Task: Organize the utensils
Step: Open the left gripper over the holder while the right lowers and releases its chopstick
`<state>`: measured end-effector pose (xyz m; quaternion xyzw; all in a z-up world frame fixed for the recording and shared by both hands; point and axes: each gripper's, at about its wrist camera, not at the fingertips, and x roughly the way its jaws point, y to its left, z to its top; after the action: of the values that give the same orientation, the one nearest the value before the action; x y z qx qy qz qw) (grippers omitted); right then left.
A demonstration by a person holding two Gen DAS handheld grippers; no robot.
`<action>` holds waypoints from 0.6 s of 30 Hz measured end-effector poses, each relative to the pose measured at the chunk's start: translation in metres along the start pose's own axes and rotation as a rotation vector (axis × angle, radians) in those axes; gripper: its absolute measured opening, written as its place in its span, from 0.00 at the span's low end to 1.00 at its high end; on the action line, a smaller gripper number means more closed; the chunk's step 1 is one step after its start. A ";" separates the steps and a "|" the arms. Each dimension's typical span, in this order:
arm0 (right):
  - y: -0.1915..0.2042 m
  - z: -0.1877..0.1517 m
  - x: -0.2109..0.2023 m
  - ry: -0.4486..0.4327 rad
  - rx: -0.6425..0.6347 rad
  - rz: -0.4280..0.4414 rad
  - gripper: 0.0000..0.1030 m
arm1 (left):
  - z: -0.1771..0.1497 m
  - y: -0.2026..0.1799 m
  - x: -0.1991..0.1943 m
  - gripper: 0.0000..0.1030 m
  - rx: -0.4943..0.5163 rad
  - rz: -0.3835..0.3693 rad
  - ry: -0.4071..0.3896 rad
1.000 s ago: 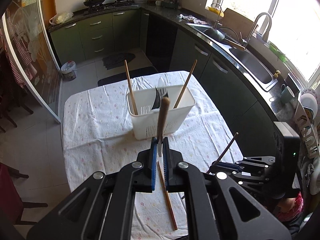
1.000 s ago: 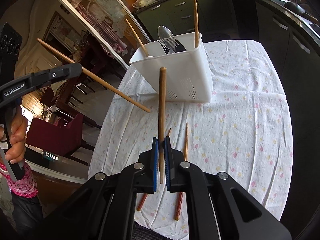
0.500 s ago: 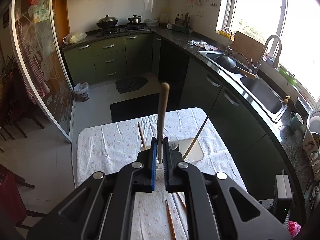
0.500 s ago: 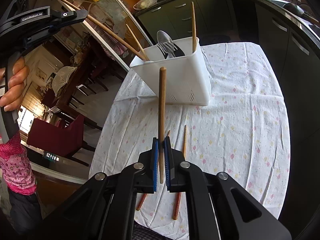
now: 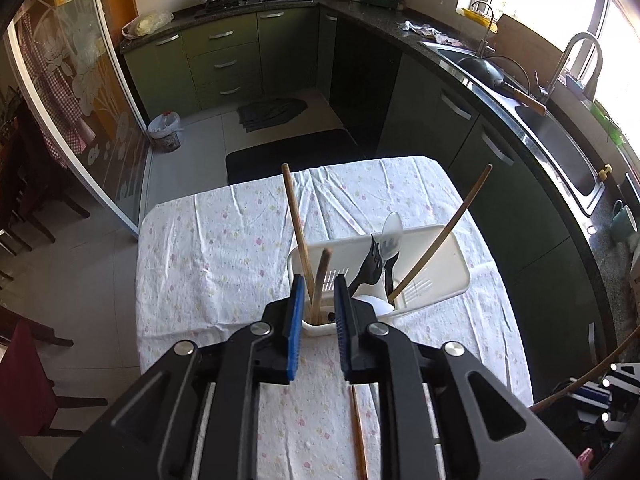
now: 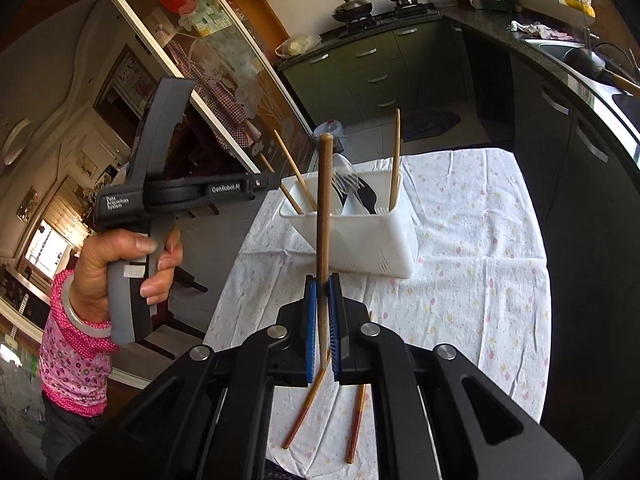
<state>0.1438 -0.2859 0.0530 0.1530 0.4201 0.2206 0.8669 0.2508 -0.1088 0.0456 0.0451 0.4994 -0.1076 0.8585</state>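
- My left gripper (image 5: 316,312) hangs directly over the near-left corner of the white caddy (image 5: 448,256). Its jaws have just been opening and now stand apart.
- A brown chopstick (image 5: 322,280) stands between the left gripper's blue pads, its lower end inside the caddy; I see a gap on each side, so the pads do not press on it.
- Just ahead of the left gripper, a lighter chopstick (image 5: 296,220) leans in the same corner. To the right, a black fork (image 5: 370,264) and a clear spoon (image 5: 391,236) stand mid-caddy, and another chopstick (image 5: 444,236) leans out over the right rim.
- My right gripper (image 6: 323,300) is clamped on a brown chopstick (image 6: 324,200), held upright, its top well above the caddy's rim.
- The caddy sits ahead of the right gripper, apart from it, with bare tablecloth (image 6: 480,240) between and to the right.
- Two chopsticks (image 6: 356,424) lie on the cloth below the right gripper, near the table's near edge.
- To the left of the right gripper, a hand (image 6: 120,268) grips the other tool's handle, beyond the table's left edge.
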 end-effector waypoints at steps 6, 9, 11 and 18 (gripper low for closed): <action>0.008 0.044 -0.026 -0.108 0.002 -0.018 0.07 | -0.006 0.004 -0.026 0.28 -0.009 -0.050 -0.051; 0.013 0.067 -0.036 -0.163 0.004 -0.031 0.07 | -0.018 0.004 -0.045 0.30 0.006 -0.074 -0.085; 0.017 0.081 -0.040 -0.200 -0.003 -0.057 0.07 | -0.028 0.003 -0.054 0.30 0.017 -0.090 -0.092; 0.021 0.116 -0.016 -0.239 -0.019 -0.177 0.07 | -0.063 0.006 -0.060 0.30 0.049 -0.112 -0.062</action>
<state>0.2221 -0.2853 0.1427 0.1325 0.3236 0.1274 0.9282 0.1703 -0.0825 0.0664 0.0348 0.4714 -0.1689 0.8649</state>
